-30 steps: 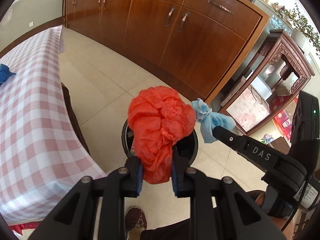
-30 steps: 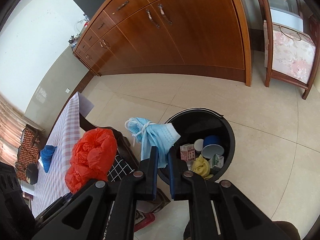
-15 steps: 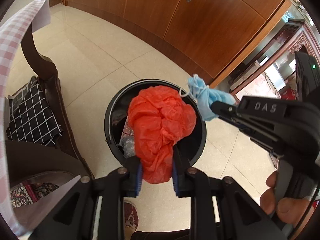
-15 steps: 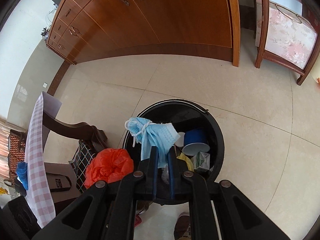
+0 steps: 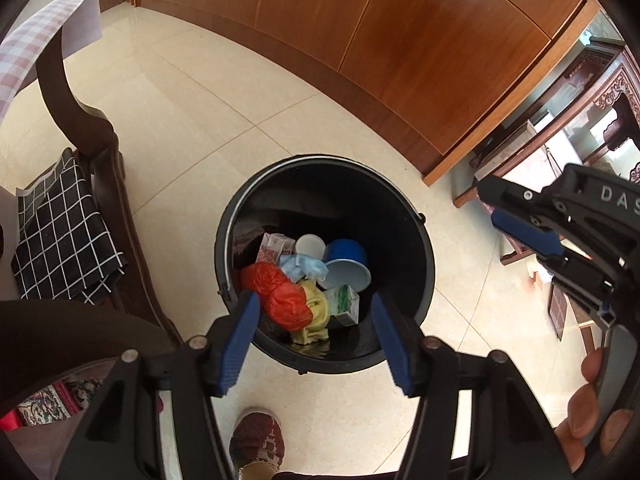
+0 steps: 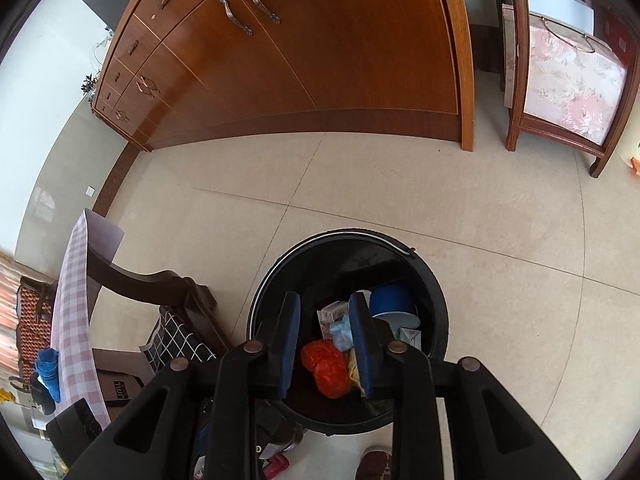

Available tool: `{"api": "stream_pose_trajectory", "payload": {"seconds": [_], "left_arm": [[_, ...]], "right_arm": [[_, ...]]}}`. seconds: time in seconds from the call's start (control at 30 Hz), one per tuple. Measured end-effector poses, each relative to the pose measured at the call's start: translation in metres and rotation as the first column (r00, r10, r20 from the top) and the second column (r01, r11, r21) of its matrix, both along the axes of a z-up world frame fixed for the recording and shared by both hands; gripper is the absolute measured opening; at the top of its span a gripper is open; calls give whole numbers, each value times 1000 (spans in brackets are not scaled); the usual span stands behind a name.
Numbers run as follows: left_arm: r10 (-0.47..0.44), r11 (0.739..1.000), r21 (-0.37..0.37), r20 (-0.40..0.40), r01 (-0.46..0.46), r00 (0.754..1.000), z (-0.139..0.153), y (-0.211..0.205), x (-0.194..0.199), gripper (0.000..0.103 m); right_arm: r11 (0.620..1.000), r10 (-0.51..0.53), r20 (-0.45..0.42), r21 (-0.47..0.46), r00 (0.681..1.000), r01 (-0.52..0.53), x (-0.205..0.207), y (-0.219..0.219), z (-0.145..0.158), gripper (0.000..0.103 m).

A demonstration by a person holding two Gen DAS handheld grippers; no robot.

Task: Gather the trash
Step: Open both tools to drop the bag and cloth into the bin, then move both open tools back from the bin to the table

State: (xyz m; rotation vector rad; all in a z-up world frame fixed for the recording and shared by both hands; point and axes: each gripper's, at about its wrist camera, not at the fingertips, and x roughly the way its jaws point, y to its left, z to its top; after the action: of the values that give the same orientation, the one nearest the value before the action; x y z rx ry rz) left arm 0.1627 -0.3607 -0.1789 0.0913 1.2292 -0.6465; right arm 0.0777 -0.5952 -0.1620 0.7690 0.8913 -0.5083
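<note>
Both drops are made! My left gripper (image 5: 316,336) hangs over the round black plastic trash bin (image 5: 424,264), jaws just sprung wide with nothing between them. The crumpled red plastic bag (image 5: 280,296) lies at the bottom, at about seven o'clock on the bin floor. My right gripper (image 6: 324,344) has just been opening too, to a narrower gap, also empty. The pale blue face mask (image 5: 304,266) sits near the middle of the heap, touching the red bag, beside the blue cup (image 5: 346,260) at two o'clock and the small green carton (image 5: 342,304) at five.

So the release step looks finished for this pair. Next, I judge, means lifting both grippers clear of the rim and swinging back toward the pink checked tablecloth (image 6: 74,312) at nine o'clock, where a blue bundle (image 6: 48,372) may be the next pickup.
</note>
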Motion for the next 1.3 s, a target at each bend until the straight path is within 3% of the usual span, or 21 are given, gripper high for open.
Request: {"api": "stream_pose_trajectory", "payload": {"seconds": [0.27, 0.33, 0.4, 0.6, 0.8, 1.03, 1.3], "left_arm": [[-21, 999, -24, 53, 22, 998, 18, 5, -7, 60], [-22, 999, -36, 61, 24, 998, 24, 6, -10, 60], [-16, 999, -44, 73, 20, 997, 31, 7, -12, 60], [-2, 997, -78, 119, 11, 993, 55, 16, -22, 60], [17, 993, -115, 197, 5, 980, 84, 23, -33, 60], [60, 987, -162, 280, -14, 958, 118, 43, -38, 60], [161, 976, -198, 350, -96, 923, 149, 95, -27, 64]], "right_arm": [[999, -8, 12, -42, 1000, 9, -18, 5, 15, 28], [998, -13, 6, -54, 1000, 13, -25, 8, 19, 32], [997, -26, 2, -69, 1000, 26, -34, 10, 23, 44], [994, -47, 1, -99, 999, 47, -61, 22, 40, 46], [976, -40, -31, -217, 999, 33, -81, 41, 69, 49], [971, -17, 3, -237, 1000, 17, -95, 54, 94, 50], [959, 92, 69, -275, 993, -70, -75, 99, 122, 53]]}}
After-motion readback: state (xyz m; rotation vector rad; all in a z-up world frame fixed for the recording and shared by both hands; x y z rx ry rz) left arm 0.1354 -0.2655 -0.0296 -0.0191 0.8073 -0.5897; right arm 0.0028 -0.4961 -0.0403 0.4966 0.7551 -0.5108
